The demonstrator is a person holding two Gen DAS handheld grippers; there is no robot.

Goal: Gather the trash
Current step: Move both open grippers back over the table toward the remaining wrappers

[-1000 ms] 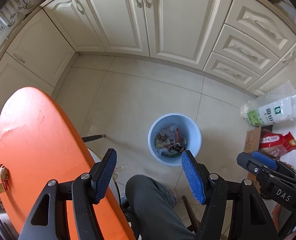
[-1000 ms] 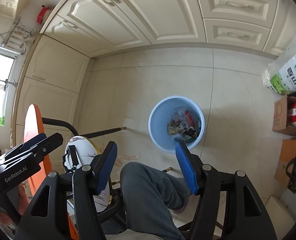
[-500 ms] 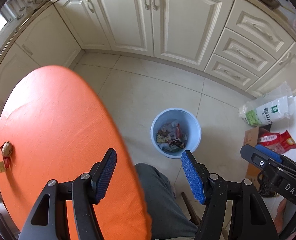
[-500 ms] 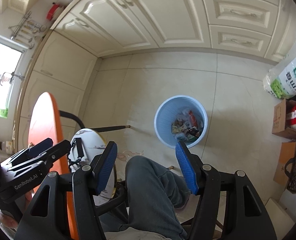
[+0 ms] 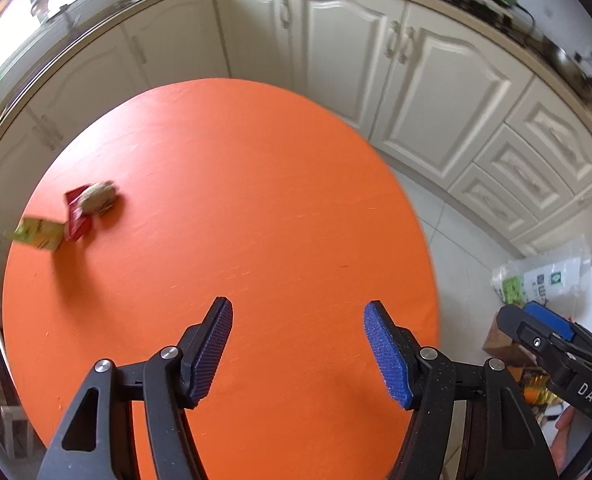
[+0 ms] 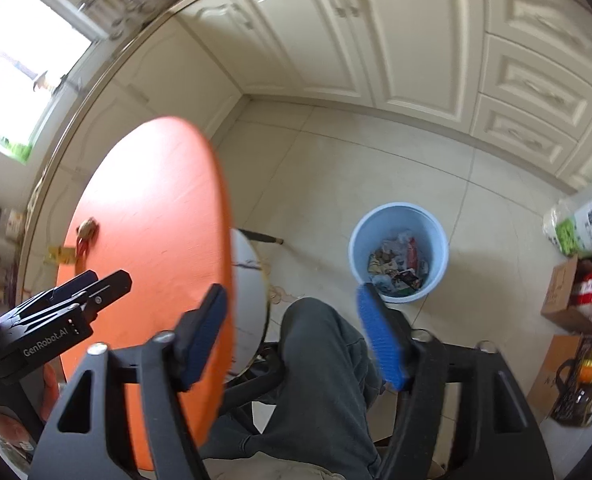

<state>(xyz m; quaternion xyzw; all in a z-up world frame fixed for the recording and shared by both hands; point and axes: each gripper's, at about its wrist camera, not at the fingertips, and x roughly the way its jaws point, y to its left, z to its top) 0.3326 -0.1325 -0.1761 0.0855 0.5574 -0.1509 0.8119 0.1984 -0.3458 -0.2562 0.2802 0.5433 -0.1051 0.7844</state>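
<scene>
Left gripper [image 5: 298,346]: spread, nothing between the blue pads, hanging over the near part of the table, pointing steeply down.
Right gripper [image 6: 292,334]: jaws opening, nothing held; a grey trouser leg [image 6: 328,364] shows in the gap, far below.
Table [image 5: 256,208]: round, orange, mostly bare; fills the middle of the left view, seen as a narrow oval at the left of the right view.
Trash [image 5: 92,204]: small cluster at the table's far left edge, well apart from both grippers.
Cluster parts: a brownish crumpled lump on a red wrapper [image 5: 78,220], a green-yellow packet [image 5: 40,234] just beside it at the rim; all blurred.
Bin [image 6: 436,240]: light blue, round, on the tiled floor right of the table, holding mixed wrappers and scraps.
Bin relative to right gripper: just beyond the right pad in the right view, at floor level.
Cabinets [image 5: 436,92]: cream panelled doors and drawers curving behind the table.
Floor right side: white bag with green print [image 6: 584,228], cardboard boxes [image 6: 564,296] with a red packet, against the wall.
Stool [image 6: 248,280]: white seat partly under the table edge, beside the leg.
</scene>
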